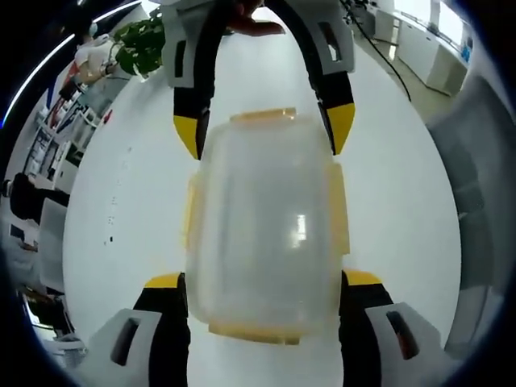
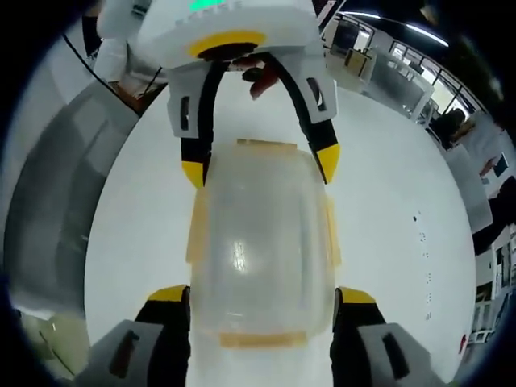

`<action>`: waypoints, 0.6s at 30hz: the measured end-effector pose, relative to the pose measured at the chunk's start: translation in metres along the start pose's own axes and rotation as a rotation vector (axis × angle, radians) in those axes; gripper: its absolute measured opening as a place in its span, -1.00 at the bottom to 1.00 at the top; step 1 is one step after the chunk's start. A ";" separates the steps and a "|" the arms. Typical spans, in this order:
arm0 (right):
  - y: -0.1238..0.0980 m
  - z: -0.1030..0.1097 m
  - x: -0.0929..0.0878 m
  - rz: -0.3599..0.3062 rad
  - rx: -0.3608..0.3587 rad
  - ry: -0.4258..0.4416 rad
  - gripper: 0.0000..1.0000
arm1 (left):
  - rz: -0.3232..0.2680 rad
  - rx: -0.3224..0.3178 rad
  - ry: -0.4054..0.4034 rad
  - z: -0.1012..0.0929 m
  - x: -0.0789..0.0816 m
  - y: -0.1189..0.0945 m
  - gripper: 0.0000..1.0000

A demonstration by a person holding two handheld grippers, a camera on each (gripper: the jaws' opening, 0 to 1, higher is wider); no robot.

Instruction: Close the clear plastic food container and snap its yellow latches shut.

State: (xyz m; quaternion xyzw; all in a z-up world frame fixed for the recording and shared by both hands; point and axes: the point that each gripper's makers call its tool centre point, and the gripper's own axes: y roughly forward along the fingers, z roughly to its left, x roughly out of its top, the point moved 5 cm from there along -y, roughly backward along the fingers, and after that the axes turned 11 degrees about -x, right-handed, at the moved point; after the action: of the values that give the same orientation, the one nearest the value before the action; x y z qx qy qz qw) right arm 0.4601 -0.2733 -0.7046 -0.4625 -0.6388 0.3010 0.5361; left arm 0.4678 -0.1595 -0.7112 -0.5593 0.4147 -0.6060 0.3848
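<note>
Left gripper (image 1: 262,282) jaws apart, straddling the near end of the container (image 1: 266,226), tips at its side walls (contact unclear). Container sits on a white table (image 1: 121,210), lid on, yellow latches (image 1: 339,210) along its edges. At the far end the right gripper (image 1: 264,129) faces in, jaws apart around that end. Right gripper view mirrors this: right gripper (image 2: 262,294) near, container (image 2: 262,234) between, left gripper (image 2: 260,165) far. Plant (image 1: 141,44) beyond the table.
</note>
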 end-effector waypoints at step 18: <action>0.022 0.004 0.052 0.003 0.013 -0.022 0.42 | -0.007 0.010 -0.026 -0.004 -0.053 -0.020 0.48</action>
State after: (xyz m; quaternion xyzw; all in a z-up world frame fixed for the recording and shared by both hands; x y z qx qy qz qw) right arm 0.4623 -0.2168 -0.7041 -0.4565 -0.6423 0.3109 0.5314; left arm 0.4678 -0.1032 -0.7117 -0.5664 0.4048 -0.6021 0.3909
